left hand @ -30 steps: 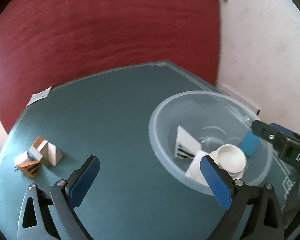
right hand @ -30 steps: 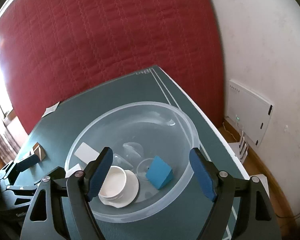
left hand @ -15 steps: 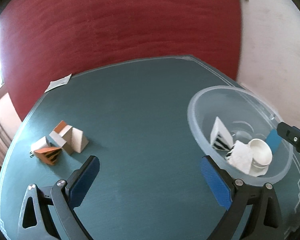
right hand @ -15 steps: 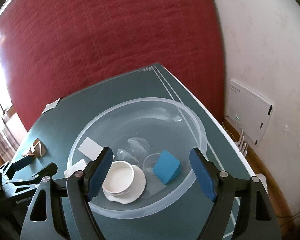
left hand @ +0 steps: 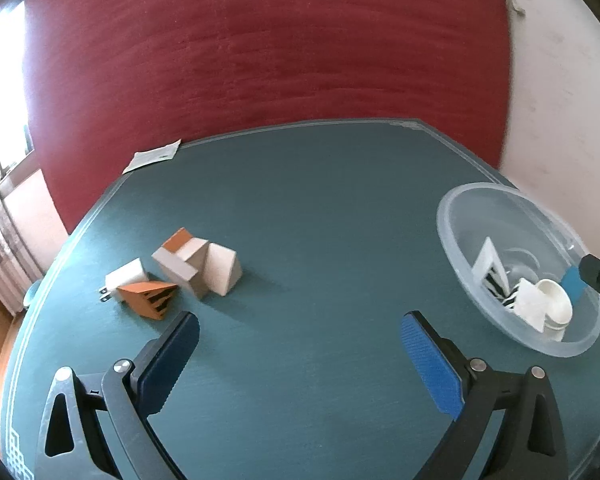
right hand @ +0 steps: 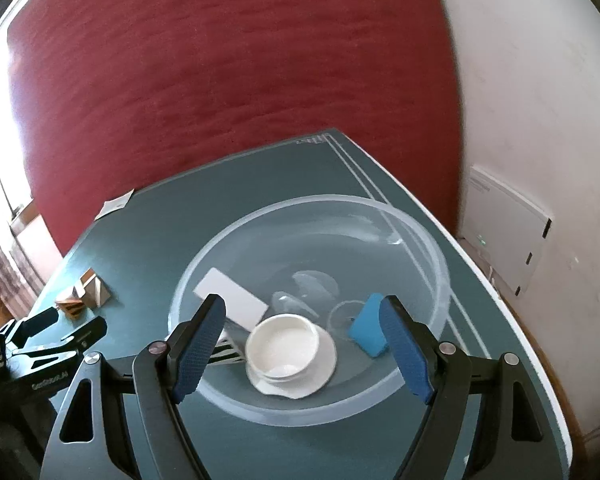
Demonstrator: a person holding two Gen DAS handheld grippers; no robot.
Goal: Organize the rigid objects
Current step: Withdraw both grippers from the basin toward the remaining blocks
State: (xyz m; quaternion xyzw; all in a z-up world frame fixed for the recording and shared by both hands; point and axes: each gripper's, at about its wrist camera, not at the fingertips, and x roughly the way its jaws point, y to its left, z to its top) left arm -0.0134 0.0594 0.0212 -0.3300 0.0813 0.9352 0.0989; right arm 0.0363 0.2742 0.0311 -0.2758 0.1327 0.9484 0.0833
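A clear plastic bowl (right hand: 436, 256) on the teal table holds a white cup on a saucer (right hand: 283, 344), a blue wedge (right hand: 367, 330) and a white striped card (right hand: 230, 298). The bowl also shows at the right of the left wrist view (left hand: 456, 216). My right gripper (right hand: 300, 354) is open and empty above the bowl's near side. My left gripper (left hand: 298, 354) is open and empty over bare table. A cluster lies ahead and left of it: a white plug adapter (left hand: 126, 280), an orange striped wedge (left hand: 148, 298), a grey and orange block (left hand: 178, 260) and a cream wedge (left hand: 222, 268).
A white paper slip (left hand: 154, 156) lies at the table's far edge. A red padded wall stands behind the table, a white wall to the right with a white panel (right hand: 508, 240). The table's right edge (right hand: 500, 304) runs close to the bowl.
My left gripper has swung left away from the bowl, and the block cluster now sits nearer its centre. My right gripper has moved in a little closer over the bowl.
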